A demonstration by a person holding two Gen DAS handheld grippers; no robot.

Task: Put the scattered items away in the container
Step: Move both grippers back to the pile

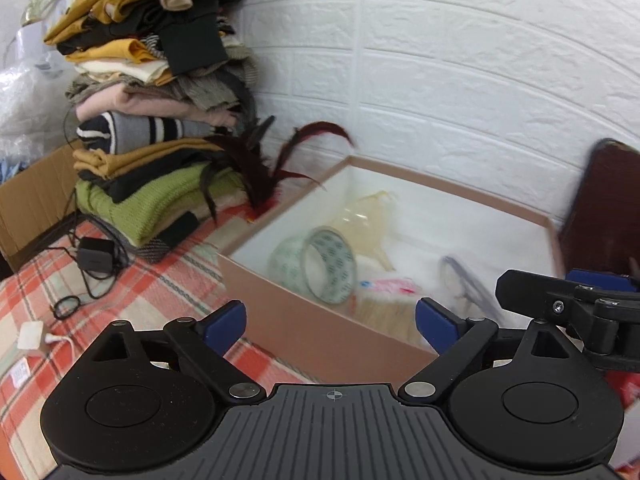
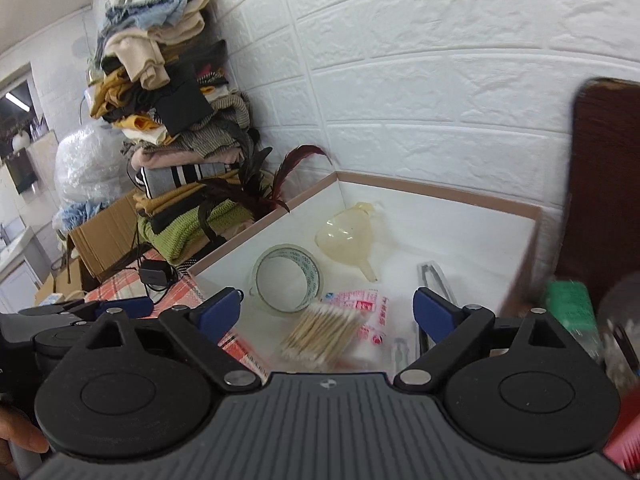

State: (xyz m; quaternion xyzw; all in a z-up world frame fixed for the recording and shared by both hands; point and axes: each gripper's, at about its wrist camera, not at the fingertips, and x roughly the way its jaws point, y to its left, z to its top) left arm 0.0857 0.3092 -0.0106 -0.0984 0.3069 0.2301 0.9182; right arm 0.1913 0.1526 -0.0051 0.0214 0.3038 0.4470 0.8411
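An open cardboard box [image 2: 440, 189] with a white inside stands against the wall. In it lie a clear tape roll [image 2: 286, 278], a yellowish funnel [image 2: 348, 232], a bundle of cotton swabs [image 2: 320, 334], a pink printed packet [image 2: 368, 304] and metal tongs [image 2: 436, 280]. My right gripper [image 2: 327, 308] hovers open over the box's near part, nothing between its blue pads. My left gripper [image 1: 330, 316] is open too, above the box's near wall [image 1: 280, 292], facing the tape roll [image 1: 320, 266] and funnel [image 1: 368, 220]. Neither gripper touches anything.
A tall pile of folded clothes [image 1: 152, 100] and a dark feather duster [image 1: 272, 168] stand left of the box. A black charger with cable [image 1: 96, 256] and a white plug [image 1: 30, 336] lie on the plaid cloth [image 1: 160, 304]. A dark brown board [image 2: 604, 184] and green bottle [image 2: 572, 312] are at right.
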